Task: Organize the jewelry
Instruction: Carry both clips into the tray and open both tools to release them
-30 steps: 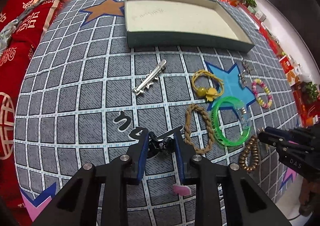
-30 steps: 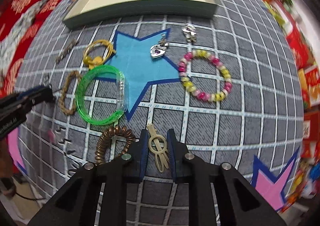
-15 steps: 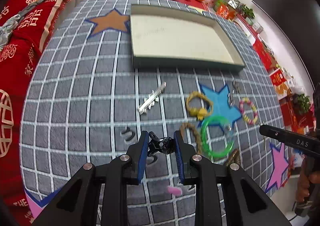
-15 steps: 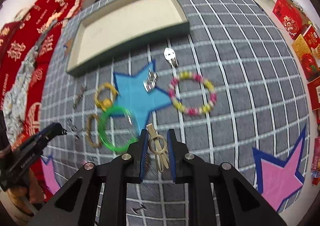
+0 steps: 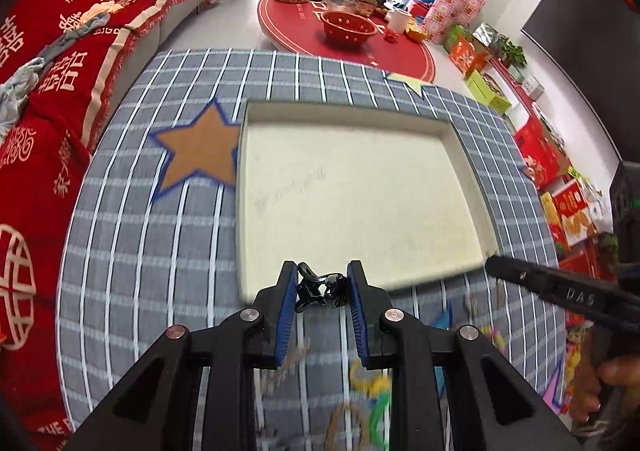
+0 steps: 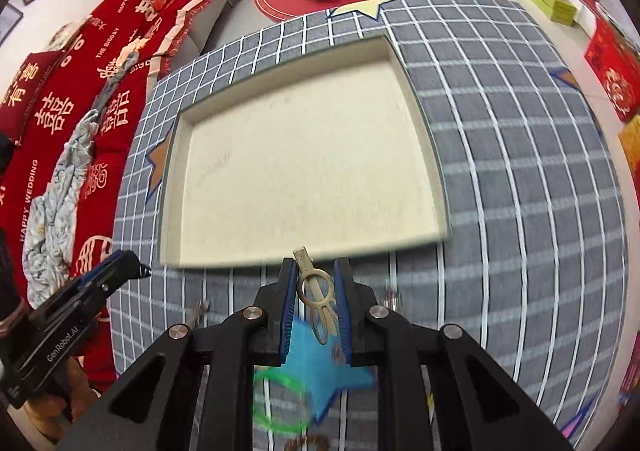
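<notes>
My left gripper [image 5: 322, 287] is shut on a small black hair clip [image 5: 320, 288], held in the air at the near edge of the cream-lined tray [image 5: 360, 195]. My right gripper [image 6: 316, 293] is shut on a beige metal hair clip [image 6: 316, 295], also lifted, just short of the tray [image 6: 304, 167] and its near wall. Each gripper shows at the side of the other's view: the right gripper [image 5: 560, 291] and the left gripper [image 6: 80, 299]. Blurred behind the fingers lie the green bangle [image 6: 280, 403], a yellow hair tie [image 5: 368, 375] and a braided ring [image 5: 348, 427].
The tray sits on a grey checked cloth [image 5: 160, 251] with star patches, orange [image 5: 196, 151] and blue [image 6: 320, 371]. A red sofa [image 5: 48, 91] runs along the left. Beyond the table stands a round red table [image 5: 344, 31] with a red bowl and jars. Gift boxes line the right wall.
Both grippers have lifted with their clips and travelled away from the jewellery toward the tray, which now fills the middle of both views. The remaining pieces have slid down behind the fingers.
</notes>
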A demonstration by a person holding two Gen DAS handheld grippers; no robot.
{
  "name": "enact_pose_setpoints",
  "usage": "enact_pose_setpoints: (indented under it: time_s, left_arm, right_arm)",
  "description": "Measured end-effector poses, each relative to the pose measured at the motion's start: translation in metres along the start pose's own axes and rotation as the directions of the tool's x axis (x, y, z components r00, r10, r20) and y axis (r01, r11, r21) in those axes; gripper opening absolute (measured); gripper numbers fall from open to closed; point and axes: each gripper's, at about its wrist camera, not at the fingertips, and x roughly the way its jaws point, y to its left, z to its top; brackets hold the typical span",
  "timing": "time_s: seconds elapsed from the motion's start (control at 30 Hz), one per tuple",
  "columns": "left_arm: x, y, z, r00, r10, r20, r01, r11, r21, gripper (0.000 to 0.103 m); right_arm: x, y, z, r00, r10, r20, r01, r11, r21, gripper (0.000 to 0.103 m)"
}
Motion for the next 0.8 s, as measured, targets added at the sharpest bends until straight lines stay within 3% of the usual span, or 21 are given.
enact_pose_setpoints:
  time_s: [0.27,0.5,0.8]
  left_arm:
    - [0.058,-0.010,0.042,0.997,0.074,-0.027,-0.074,0.997,0.003,0.039]
    - [0.092,-0.017,0.039,0.989,0.131,-0.074,-0.127,0.990,0.052,0.039]
    - [0.106,-0.024,0.035,0.980,0.178,-0.091,-0.168,0.980,0.110,0.043]
  right_arm:
    - [0.046,-0.008,0.040,0.999,-0.021,-0.041,0.020,1.000,-0.021,0.021]
    - [0.075,-0.020,0.045,0.996,-0.046,-0.076,0.044,0.999,-0.018,0.021]
    - [0.078,-0.016,0.047,0.996,-0.058,-0.067,0.055,0.997,-0.046,0.021]
